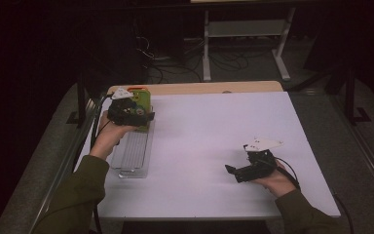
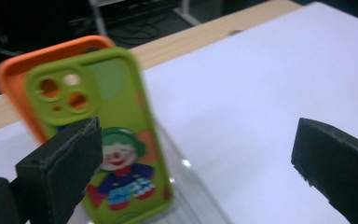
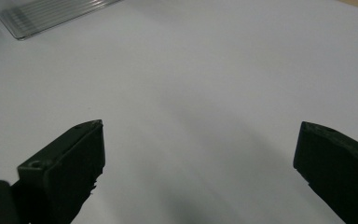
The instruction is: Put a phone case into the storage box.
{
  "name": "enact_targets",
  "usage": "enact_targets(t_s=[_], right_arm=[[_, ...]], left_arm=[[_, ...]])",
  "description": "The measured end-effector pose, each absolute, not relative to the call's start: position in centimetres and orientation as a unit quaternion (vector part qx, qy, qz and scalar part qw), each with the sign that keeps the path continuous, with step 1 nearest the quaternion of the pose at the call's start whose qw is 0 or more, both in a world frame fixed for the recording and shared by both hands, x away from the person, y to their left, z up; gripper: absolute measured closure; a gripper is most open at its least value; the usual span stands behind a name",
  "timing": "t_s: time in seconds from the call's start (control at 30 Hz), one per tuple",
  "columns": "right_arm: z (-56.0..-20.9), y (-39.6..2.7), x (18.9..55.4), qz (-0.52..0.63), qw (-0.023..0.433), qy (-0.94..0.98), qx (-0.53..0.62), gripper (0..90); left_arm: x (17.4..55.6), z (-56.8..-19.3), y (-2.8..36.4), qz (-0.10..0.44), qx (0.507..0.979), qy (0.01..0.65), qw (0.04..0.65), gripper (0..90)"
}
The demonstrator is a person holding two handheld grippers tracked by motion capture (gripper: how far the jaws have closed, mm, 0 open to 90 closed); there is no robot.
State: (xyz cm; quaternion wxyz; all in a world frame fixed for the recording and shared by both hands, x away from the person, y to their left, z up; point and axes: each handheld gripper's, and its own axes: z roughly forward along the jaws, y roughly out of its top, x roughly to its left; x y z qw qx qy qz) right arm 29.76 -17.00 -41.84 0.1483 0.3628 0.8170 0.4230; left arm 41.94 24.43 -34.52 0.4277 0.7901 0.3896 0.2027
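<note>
A green phone case [image 2: 116, 130] with a clown picture stands upright at the far end of a clear ridged rack [image 1: 134, 156]. An orange phone case [image 2: 14, 79] stands right behind it. In the high view the green phone case [image 1: 144, 100] and the orange phone case [image 1: 137, 89] sit just beyond my left gripper [image 1: 146, 116]. In the left gripper view my left gripper [image 2: 196, 154] is open wide, with the green case by its left jaw and nothing between the pads. My right gripper [image 1: 232, 174] rests low over the white table at the right, open and empty.
The white table top [image 1: 214, 126] has a wooden strip [image 1: 199, 87] along its far edge. A corner of the clear rack [image 3: 51, 14] lies far ahead in the right gripper view. Dark floor, cables and a white stand lie beyond the table.
</note>
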Motion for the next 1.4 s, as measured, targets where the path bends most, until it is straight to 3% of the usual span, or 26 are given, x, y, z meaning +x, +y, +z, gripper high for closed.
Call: enact_targets(t_s=[0.53, 1.4], right_arm=[[-41.5, -17.8, 29.4, 0.423, 0.155, 0.822, 0.349, 1.2], [-40.1, -17.7, 28.6, 0.442, 0.149, 0.819, 0.334, 0.6]], left_arm=[[37.6, -35.4, 23.6, 0.149, 0.814, 0.315, 0.464, 0.0], [32.1, -37.7, 25.0, 0.120, 0.817, 0.280, 0.490, 0.0]])
